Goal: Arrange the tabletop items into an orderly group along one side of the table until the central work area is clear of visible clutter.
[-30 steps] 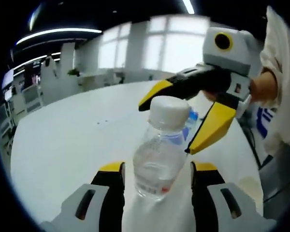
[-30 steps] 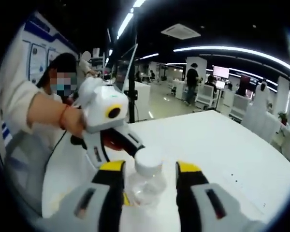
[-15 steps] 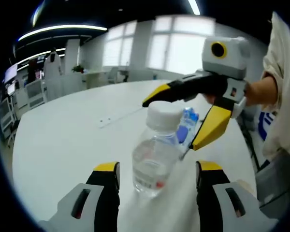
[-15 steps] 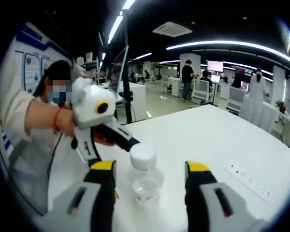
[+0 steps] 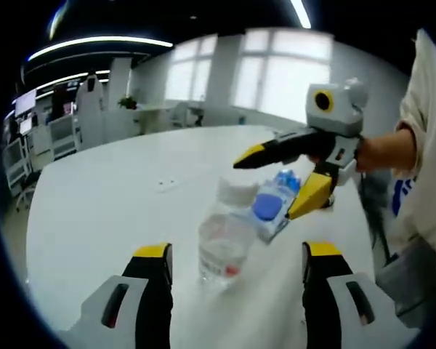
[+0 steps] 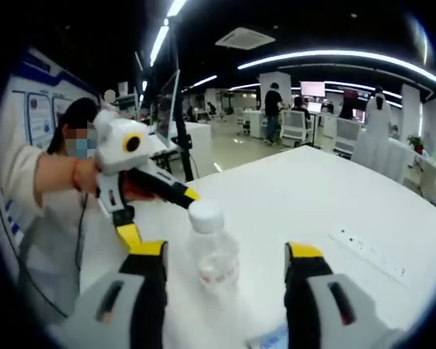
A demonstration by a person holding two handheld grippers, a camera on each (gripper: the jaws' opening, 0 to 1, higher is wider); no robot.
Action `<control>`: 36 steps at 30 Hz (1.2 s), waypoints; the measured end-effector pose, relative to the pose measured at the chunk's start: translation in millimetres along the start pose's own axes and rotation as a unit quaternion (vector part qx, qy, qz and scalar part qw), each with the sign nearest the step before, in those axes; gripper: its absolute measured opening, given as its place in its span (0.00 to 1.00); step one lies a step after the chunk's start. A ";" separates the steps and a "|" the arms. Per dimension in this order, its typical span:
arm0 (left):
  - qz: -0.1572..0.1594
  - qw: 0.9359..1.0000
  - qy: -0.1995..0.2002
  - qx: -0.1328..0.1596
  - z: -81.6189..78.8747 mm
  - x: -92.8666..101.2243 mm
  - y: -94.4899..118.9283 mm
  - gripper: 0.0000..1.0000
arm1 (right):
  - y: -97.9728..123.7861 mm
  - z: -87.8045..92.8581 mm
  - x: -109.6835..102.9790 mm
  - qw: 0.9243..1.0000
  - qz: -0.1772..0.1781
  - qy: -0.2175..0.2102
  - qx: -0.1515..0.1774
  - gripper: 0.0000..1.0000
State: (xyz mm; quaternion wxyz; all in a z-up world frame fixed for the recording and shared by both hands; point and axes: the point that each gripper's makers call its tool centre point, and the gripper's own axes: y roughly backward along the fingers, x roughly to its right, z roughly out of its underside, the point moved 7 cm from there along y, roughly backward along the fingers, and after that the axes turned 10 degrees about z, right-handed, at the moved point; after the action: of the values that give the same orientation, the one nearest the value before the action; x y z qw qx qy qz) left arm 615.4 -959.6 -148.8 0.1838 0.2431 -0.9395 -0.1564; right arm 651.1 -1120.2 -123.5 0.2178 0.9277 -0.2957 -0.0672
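Grippers have both backed away from the clear plastic water bottle with a white cap (image 5: 225, 236). It stands alone on the white table (image 5: 102, 211), ahead of the wide-open, empty left gripper (image 5: 236, 265) and right gripper (image 6: 225, 265), so it looks placed.

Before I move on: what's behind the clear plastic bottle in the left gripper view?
Behind the clear plastic bottle with a white cap lies a blue-and-white packet, partly covered by it. Beyond is the open right gripper; the white table continues.
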 end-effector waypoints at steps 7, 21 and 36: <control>-0.015 1.000 0.011 0.011 -5.2 12.0 14.4 0.75 | 12.6 1.2 2.6 1.000 0.010 0.001 -0.004 0.64; -0.045 0.998 0.022 0.034 -7.1 40.0 44.1 0.76 | 35.9 9.0 2.7 0.999 0.031 -0.002 -0.017 0.65; -0.076 0.995 0.031 0.058 -6.2 69.8 67.7 0.77 | 57.5 20.1 0.3 0.998 0.047 -0.008 -0.033 0.65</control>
State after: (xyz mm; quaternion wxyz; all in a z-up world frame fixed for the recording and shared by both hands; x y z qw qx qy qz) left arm 534.2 -940.4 -98.6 0.1862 0.3287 -0.9197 -0.1073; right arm 616.3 -1169.7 -116.0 0.2488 0.9045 -0.3383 -0.0741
